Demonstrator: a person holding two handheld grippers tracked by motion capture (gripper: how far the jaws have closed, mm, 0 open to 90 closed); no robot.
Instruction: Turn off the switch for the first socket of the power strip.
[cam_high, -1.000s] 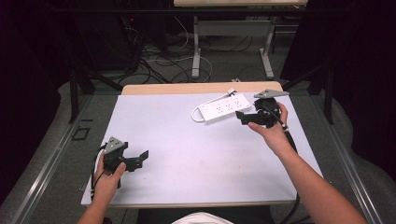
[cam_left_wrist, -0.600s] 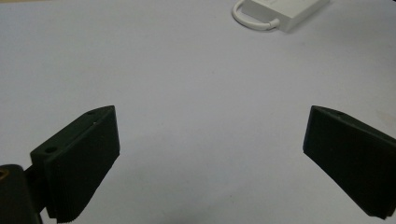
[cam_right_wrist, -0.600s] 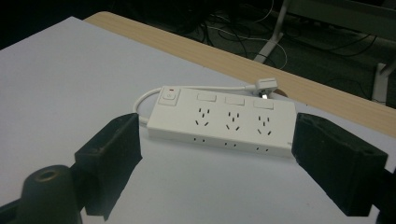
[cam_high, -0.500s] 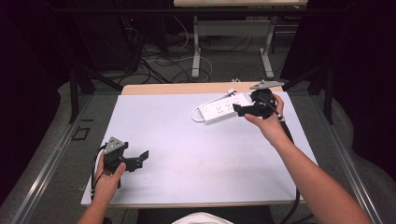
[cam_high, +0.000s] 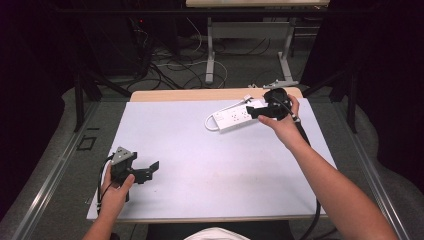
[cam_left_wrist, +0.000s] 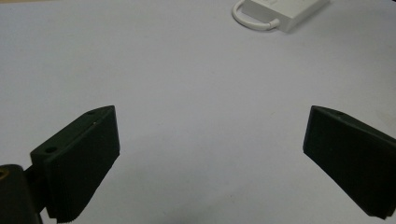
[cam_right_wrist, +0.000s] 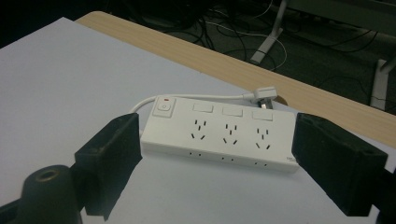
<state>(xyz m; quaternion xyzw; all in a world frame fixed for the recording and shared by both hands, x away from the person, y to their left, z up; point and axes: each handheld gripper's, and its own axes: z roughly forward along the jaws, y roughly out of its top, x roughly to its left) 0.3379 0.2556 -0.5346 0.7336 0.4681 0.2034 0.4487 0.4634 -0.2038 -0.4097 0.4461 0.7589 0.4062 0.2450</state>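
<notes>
White table, power strip

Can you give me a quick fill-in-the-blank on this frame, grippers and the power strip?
1. The right gripper has its jaws ____ on either side of the power strip.
2. The power strip has ____ socket groups beside its switch.
3. The left gripper is ____ and holds nothing.
4. The strip's cord ends in a ____ near the table's far edge.

Missing: open; three; open; plug

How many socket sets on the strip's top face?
3, in a row along the strip: left, next to the switch; middle; right, nearest the plug. None seem hidden.
</notes>
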